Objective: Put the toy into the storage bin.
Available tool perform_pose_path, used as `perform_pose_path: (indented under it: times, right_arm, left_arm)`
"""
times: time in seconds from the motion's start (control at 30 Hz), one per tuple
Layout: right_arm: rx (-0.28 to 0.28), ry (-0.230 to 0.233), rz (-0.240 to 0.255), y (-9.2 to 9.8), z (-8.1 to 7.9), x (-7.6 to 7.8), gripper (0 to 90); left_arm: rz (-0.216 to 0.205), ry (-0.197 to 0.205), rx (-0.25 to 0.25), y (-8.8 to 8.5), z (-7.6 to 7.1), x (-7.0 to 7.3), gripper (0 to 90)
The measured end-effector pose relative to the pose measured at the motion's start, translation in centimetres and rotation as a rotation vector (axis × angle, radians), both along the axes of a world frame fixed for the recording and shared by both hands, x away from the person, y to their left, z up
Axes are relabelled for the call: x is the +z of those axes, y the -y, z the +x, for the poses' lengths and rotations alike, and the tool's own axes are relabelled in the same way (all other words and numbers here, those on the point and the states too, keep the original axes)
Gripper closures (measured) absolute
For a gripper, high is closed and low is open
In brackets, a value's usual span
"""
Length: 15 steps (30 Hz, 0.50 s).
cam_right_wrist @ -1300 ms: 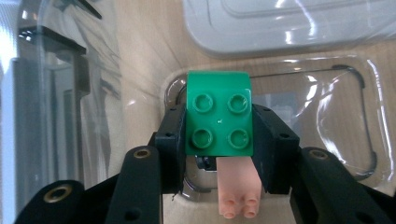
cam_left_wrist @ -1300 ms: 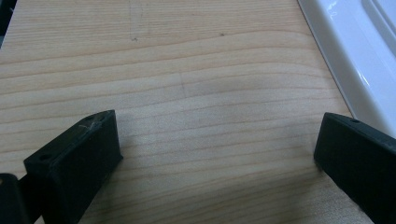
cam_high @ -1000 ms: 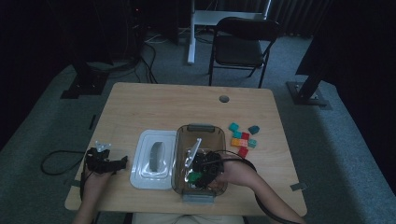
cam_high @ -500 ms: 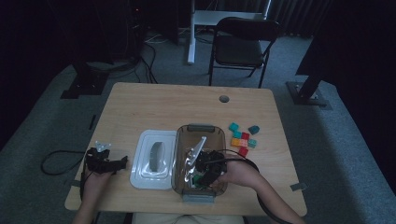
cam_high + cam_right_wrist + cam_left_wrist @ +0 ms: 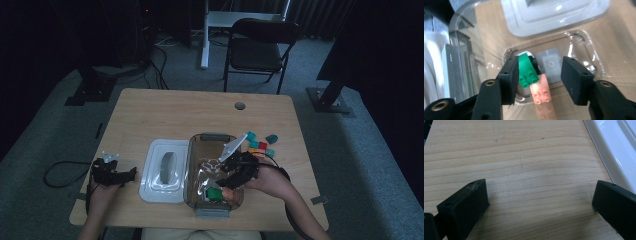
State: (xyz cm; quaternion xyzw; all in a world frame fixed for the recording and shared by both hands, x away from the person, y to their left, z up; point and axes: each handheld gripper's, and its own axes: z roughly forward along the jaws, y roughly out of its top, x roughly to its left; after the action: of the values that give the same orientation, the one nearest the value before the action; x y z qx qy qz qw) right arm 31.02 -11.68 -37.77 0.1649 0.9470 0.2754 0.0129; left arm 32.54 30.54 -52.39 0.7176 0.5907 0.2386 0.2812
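Observation:
A clear plastic container (image 5: 191,170) stands at the table's near middle. On its floor lie a green brick (image 5: 215,194) and a pale orange brick (image 5: 229,194). My right gripper (image 5: 235,175) hangs over the container, and its jaws have just been opening. In the right gripper view the green brick (image 5: 527,72) and the orange brick (image 5: 540,90) lie below and between the jaws of the right gripper (image 5: 540,68), with neither pad pressing on them. My left gripper (image 5: 127,174) rests at the table's near left, open and holding nothing (image 5: 540,195).
The container's white lid (image 5: 165,170) lies flat just left of it, and its edge (image 5: 616,150) shows by my left gripper. Several loose teal, red and yellow bricks (image 5: 257,142) sit right of the container. A folding chair (image 5: 257,50) stands beyond the table.
My right gripper has risen and drawn back a little, and its jaws have spread apart, with the green brick left in the container. The left gripper has stayed still.

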Motion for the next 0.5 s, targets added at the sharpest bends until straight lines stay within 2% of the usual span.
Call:
perform_pose_path:
  times: [0.2,0.27,0.3,0.37,0.47,0.5]
  right_arm:
    - [-0.097,0.016,0.075,2.0,0.6,1.0,42.5]
    - [-0.112,0.018,0.082,2.4,0.7,1.1,42.4]
    - [-0.148,0.03,0.092,3.1,0.9,1.3,41.1]
    - [-0.179,0.034,0.104,3.8,1.1,1.5,41.0]
    - [-0.205,0.035,0.12,4.6,1.4,1.6,41.0]
    - [-0.236,0.05,0.128,5.4,1.7,1.6,41.1]
  left_arm:
    - [0.0,-0.001,0.0,0.0,0.0,0.0,0.9]
    - [0.0,-0.002,0.0,0.0,0.0,0.0,0.9]
    - [0.001,-0.003,-0.001,0.0,0.0,0.0,0.9]
    - [0.0,-0.002,-0.001,0.0,0.0,0.0,0.9]
    - [0.0,-0.002,0.0,0.0,0.0,0.0,0.9]
    - [0.0,-0.002,0.0,0.0,0.0,0.0,0.9]
